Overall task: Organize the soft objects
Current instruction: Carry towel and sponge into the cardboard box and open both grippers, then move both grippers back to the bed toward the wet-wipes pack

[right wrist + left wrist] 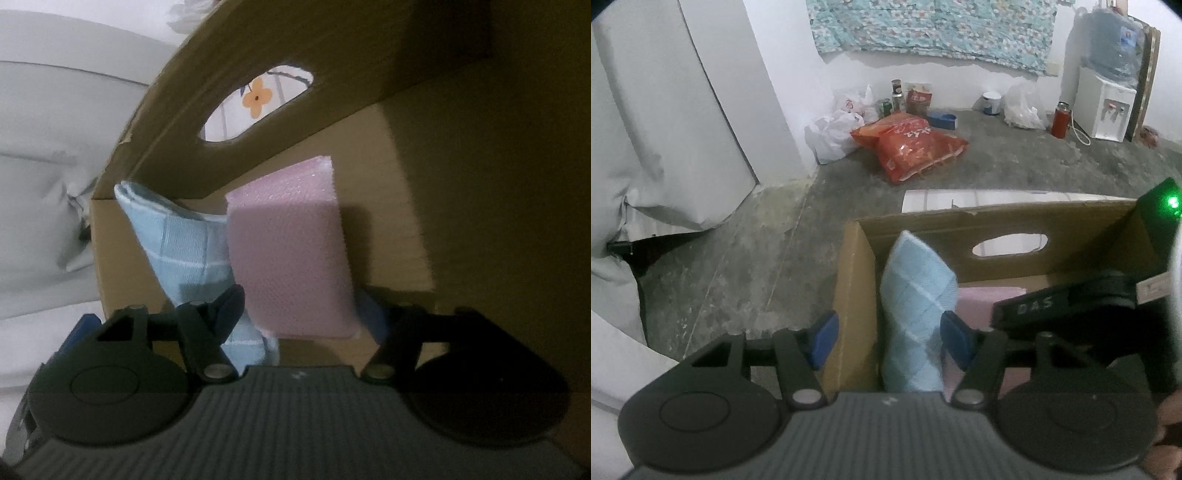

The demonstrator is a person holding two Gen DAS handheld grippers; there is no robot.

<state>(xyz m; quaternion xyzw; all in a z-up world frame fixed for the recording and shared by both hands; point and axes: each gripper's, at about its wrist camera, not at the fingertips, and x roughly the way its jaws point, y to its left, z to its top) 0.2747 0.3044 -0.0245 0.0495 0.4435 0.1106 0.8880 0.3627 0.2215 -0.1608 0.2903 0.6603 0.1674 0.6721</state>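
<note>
Cardboard walls of an open box [1015, 229] surround two soft items: a light blue checked cloth [916, 314] standing on end against the left wall, and a pink sponge [291, 258] beside it. The left gripper [890, 341] straddles the box's left wall, its blue fingers [823, 339] spread; the right finger sits against the cloth, though a grip cannot be told. The right gripper [299, 314] reaches inside the box, the sponge sitting between its part-closed jaws.
</note>
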